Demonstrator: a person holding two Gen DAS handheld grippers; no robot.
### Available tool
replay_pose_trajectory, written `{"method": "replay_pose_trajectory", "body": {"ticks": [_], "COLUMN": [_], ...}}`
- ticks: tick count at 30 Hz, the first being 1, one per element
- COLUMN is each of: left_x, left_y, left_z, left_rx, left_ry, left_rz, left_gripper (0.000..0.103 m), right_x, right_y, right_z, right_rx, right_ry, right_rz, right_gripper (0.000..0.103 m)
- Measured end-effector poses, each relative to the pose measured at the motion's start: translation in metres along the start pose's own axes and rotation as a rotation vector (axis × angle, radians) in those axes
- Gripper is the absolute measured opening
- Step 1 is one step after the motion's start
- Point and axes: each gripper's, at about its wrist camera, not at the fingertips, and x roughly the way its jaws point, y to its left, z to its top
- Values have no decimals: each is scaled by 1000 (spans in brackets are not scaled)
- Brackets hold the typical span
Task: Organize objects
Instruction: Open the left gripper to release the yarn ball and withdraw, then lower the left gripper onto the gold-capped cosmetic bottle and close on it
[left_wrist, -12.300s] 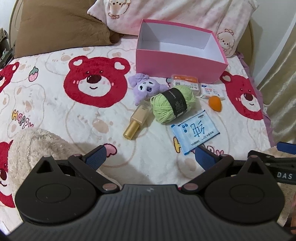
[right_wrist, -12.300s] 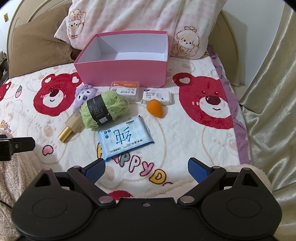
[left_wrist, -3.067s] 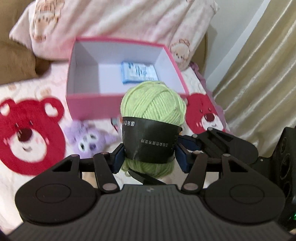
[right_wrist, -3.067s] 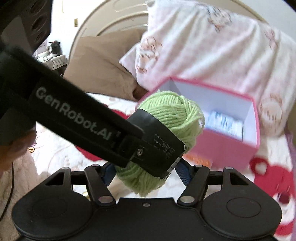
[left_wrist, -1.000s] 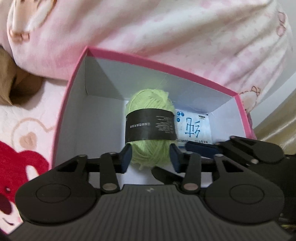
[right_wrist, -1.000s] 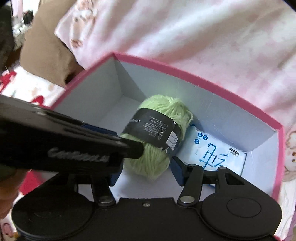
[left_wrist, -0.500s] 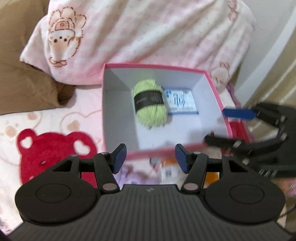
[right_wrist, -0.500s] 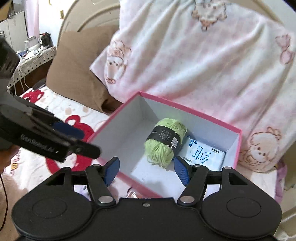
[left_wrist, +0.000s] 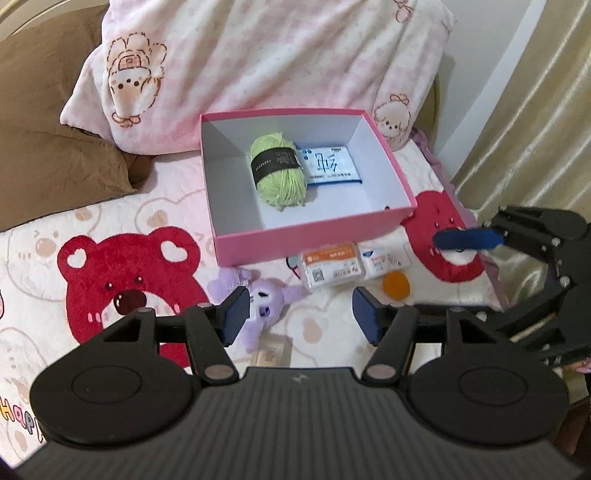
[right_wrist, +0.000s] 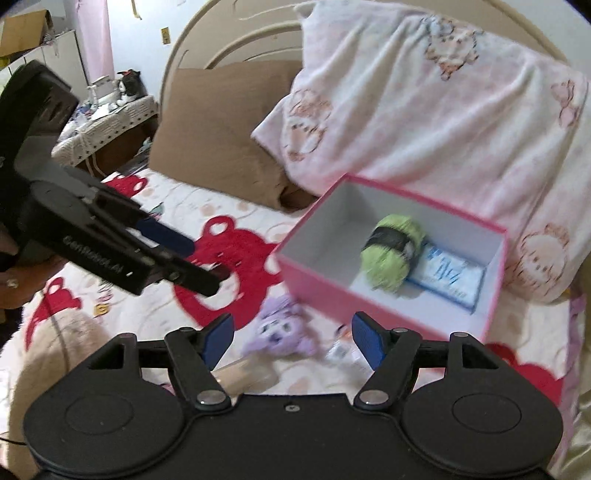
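i see soft, even indoor light and faint shadows inside the pink box (left_wrist: 314, 236); my right view smears with motion blur around it, edges bending fisheye-style.

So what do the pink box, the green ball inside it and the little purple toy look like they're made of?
Pink box: probably matte cardboard, with thin straight walls, white inside. Green ball: yarn, with visible wound strands and a dark paper-like band. Purple toy: soft plush fabric, judging by its fuzzy surface.
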Motion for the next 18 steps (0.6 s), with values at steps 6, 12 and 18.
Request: {"method": "replay_pose_trajectory", "body": {"ticks": [6, 12, 18], "left_x": [30, 71, 111], "left_y": [6, 23, 30], "left_z": [-22, -44, -60], "left_rx": [-8, -93, -131], "left_ry": [53, 120, 198], "left_rz": [3, -26, -14], "left_gripper": [61, 61, 60], "right_x": [34, 70, 99], "right_y": [19, 26, 25], "right_z": [-37, -59, -73], "right_rx": [38, 63, 85], "right_ry": [58, 105, 131], "right_rz": [47, 78, 81], "right_gripper": [75, 75, 75]}}
